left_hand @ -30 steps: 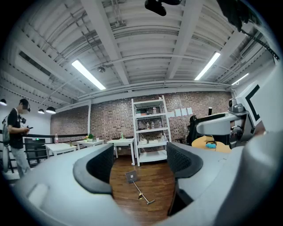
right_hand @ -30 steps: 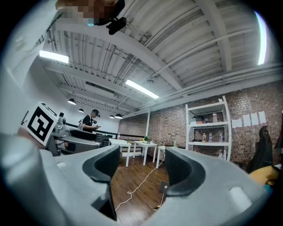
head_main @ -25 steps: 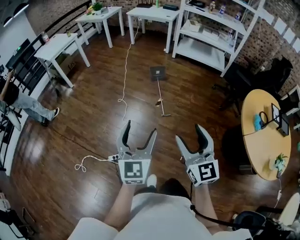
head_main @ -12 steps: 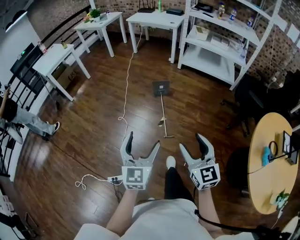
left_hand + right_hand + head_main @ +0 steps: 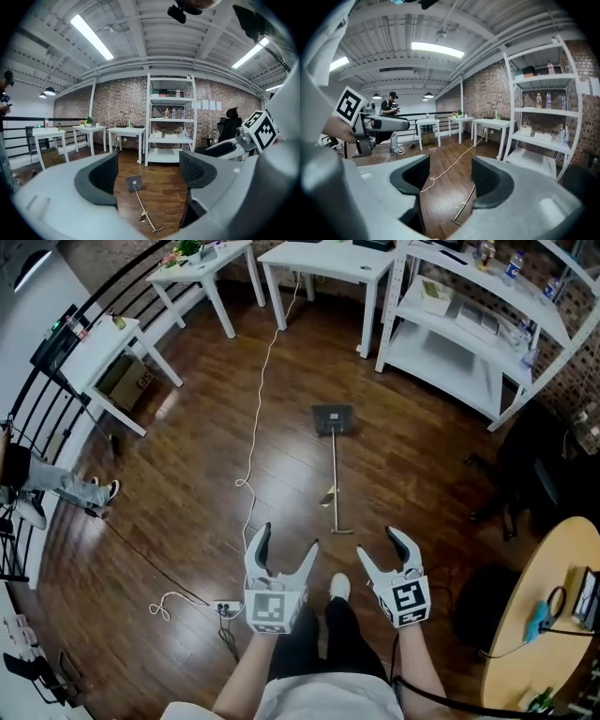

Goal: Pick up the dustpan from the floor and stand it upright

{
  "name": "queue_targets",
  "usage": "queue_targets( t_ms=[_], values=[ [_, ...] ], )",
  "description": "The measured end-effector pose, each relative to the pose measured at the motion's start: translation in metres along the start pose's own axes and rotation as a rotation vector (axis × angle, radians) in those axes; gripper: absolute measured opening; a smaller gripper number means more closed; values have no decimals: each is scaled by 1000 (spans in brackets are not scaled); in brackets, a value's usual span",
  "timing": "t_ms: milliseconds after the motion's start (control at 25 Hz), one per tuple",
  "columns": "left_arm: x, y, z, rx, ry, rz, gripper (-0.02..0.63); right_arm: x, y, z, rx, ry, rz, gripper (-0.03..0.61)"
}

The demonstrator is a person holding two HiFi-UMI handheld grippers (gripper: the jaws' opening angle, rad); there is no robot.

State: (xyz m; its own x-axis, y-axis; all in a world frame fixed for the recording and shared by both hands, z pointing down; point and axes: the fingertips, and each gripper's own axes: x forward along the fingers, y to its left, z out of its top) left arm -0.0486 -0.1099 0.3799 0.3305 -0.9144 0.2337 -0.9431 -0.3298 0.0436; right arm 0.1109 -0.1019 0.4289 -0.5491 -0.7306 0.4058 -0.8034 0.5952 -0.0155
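The dustpan lies flat on the wooden floor: a dark grey pan (image 5: pixel 333 418) with a long thin handle (image 5: pixel 335 484) that ends just ahead of my grippers. The left gripper view has the pan (image 5: pixel 133 182) and its handle between the jaws, farther off. In the right gripper view only the handle (image 5: pixel 464 208) shows. My left gripper (image 5: pixel 286 545) is open and empty, left of the handle's end. To the right of that end, my right gripper (image 5: pixel 375 547) is open and empty too. Neither touches the dustpan.
A white cable (image 5: pixel 253 427) runs down the floor to a power strip (image 5: pixel 225 608) beside my left gripper. White tables (image 5: pixel 94 343) and a shelf unit (image 5: pixel 469 324) line the back. A black chair (image 5: pixel 544 465) and a round wooden table (image 5: pixel 553 615) stand at the right. A person (image 5: pixel 37 484) is at the left.
I have walked toward the dustpan; it now lies closer, its handle end just ahead of both grippers. Both grippers have come forward and lower, still open and empty.
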Motion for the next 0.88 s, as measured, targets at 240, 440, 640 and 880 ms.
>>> queue_targets(
  t_ms=[240,440,640,880],
  values=[
    [84,22,-120,-28,157,-70,436,88,-30,-124,69,168,5,262],
    [161,34,-263,-87,297,-99,440,181,-38,-277,66,356,70,262],
    [212,31,-426,-81,427,-183,439,265,-22,-452,18,565,182,262],
    [257,40,-583,-74,526,-266,439,350,-9,-624,-221,731,283,250]
  ],
)
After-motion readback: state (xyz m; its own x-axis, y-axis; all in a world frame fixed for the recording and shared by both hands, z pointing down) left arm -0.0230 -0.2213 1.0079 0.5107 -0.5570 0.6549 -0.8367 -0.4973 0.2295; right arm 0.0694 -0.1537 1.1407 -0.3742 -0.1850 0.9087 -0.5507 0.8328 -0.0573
